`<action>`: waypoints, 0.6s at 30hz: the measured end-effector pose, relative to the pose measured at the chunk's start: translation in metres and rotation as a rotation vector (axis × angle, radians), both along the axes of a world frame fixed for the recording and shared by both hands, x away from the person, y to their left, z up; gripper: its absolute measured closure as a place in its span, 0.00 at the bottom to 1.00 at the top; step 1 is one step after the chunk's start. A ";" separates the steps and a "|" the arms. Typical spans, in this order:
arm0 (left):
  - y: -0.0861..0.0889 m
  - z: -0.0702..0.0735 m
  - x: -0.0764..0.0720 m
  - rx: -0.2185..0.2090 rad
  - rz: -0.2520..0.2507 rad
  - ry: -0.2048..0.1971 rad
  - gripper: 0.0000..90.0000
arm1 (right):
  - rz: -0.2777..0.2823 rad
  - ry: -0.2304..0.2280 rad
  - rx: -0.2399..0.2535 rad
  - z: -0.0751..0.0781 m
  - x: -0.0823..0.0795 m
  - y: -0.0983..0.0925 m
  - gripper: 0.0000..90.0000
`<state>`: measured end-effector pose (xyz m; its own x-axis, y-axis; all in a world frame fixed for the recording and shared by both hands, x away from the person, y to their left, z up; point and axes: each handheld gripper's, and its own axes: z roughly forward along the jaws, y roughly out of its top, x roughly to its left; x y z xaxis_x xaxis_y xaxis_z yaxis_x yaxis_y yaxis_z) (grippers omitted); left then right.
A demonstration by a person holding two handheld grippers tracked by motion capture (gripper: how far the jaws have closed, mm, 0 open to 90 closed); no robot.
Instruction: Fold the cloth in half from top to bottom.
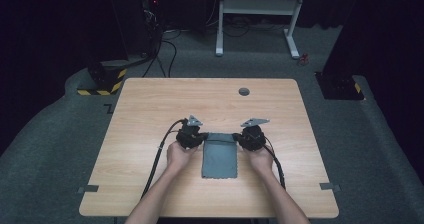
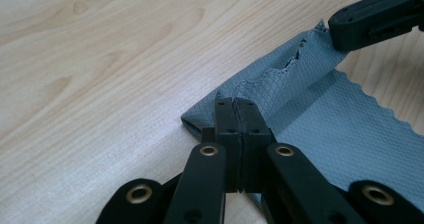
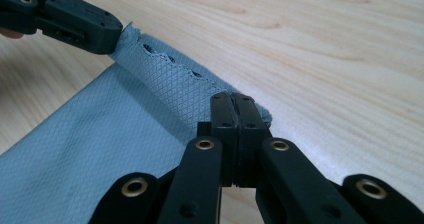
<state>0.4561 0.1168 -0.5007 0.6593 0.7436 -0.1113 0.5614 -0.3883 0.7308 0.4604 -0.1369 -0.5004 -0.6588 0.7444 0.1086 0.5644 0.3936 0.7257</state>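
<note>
The left gripper (image 1: 196, 137) and the right gripper (image 1: 244, 137) each pinch a far corner of the grey cloth (image 1: 219, 156) on the wooden table (image 1: 150, 104), jaws clamped tight.

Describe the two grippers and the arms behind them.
Both the left gripper and the right gripper are black, each topped by a grey three-cornered plate and trailing a black cable. Up close, the jaws are flat black bars with brass-coloured rivets. The forearms are bare, with no sleeves in view.
</note>
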 end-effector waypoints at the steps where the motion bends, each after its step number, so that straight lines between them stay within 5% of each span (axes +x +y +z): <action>1: 0.000 -0.001 -0.002 -0.010 0.003 0.003 0.99 | 0.000 0.005 0.002 -0.001 -0.002 0.000 1.00; 7: 0.004 -0.005 -0.013 -0.050 0.011 0.006 0.99 | 0.019 -0.008 -0.007 -0.005 -0.010 0.000 1.00; 18: 0.006 -0.008 -0.030 -0.058 -0.007 0.007 1.00 | 0.030 -0.006 0.013 -0.007 -0.028 -0.002 1.00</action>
